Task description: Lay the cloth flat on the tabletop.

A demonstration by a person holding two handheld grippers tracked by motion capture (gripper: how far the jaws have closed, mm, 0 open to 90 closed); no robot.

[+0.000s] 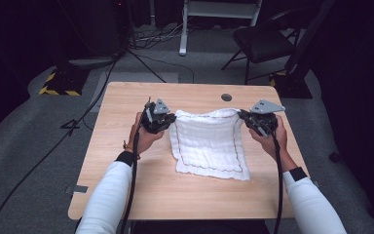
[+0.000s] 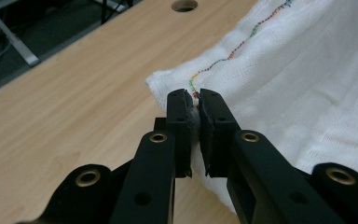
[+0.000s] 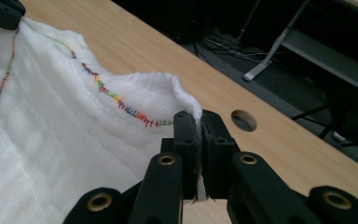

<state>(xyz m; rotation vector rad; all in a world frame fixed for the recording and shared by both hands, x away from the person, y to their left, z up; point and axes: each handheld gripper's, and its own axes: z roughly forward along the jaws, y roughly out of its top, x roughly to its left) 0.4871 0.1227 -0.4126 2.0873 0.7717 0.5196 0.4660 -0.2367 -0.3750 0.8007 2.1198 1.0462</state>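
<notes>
On a wooden table (image 1: 126, 170) in a dark room with a chair (image 1: 263, 41) behind, both grippers (image 2: 193, 100) (image 3: 200, 122) pinch the white cloth's (image 1: 209, 144) far corners, whose rainbow stitching (image 3: 116, 100) the gripper views reveal.

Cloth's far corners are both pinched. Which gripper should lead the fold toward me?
Neither; move both together. The left gripper and right gripper are each shut on a far corner of the white cloth, level with each other, near edge on the table. Leading with one would likely skew it.
</notes>
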